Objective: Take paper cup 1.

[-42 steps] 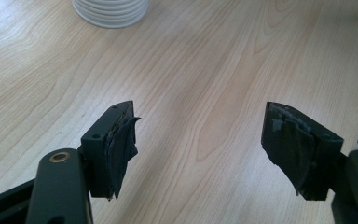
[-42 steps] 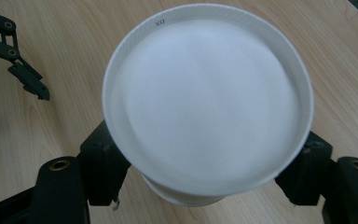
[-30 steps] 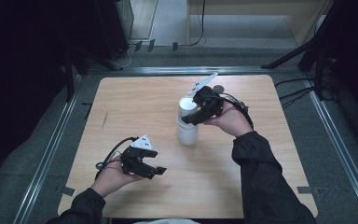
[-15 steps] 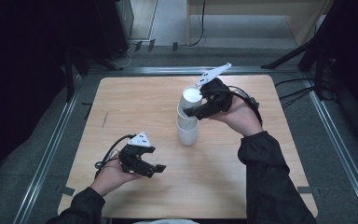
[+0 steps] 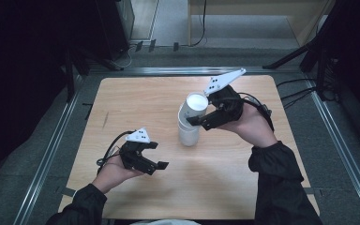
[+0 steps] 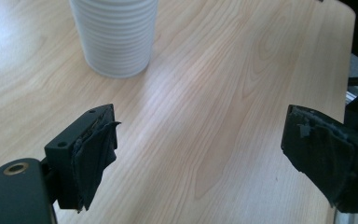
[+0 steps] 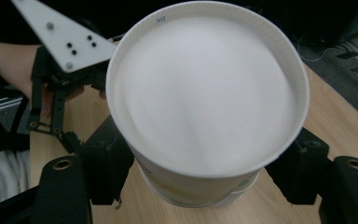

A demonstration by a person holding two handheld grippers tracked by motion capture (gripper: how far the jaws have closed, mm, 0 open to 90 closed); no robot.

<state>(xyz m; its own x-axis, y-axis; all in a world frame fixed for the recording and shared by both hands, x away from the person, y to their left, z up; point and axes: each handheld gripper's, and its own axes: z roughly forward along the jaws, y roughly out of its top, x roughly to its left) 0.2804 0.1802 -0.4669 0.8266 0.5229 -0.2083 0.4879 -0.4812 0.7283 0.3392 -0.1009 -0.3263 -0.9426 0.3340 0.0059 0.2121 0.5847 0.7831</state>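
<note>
At table centre, on the light wooden tabletop: stack of white paper cups, ribbed wall, standing upright.
- Top paper cup: lifted partway out of the stack and tilted, its base apparently within the cup beneath; empty white interior seen in the right gripper view.
- Right gripper: jaws clamped on the top cup's wall from both sides, just below the rim.
- Left gripper: jaws spread wide, holding nothing, resting low near the table's front left, apart from the stack; the stack's base lies ahead of it.
- Step in hand, as judged: separating the top cup from the stack.
- Next move calls for: a straight pull clear of the stack; the idle gripper could steady the lower cups should they lift or tip.
</note>
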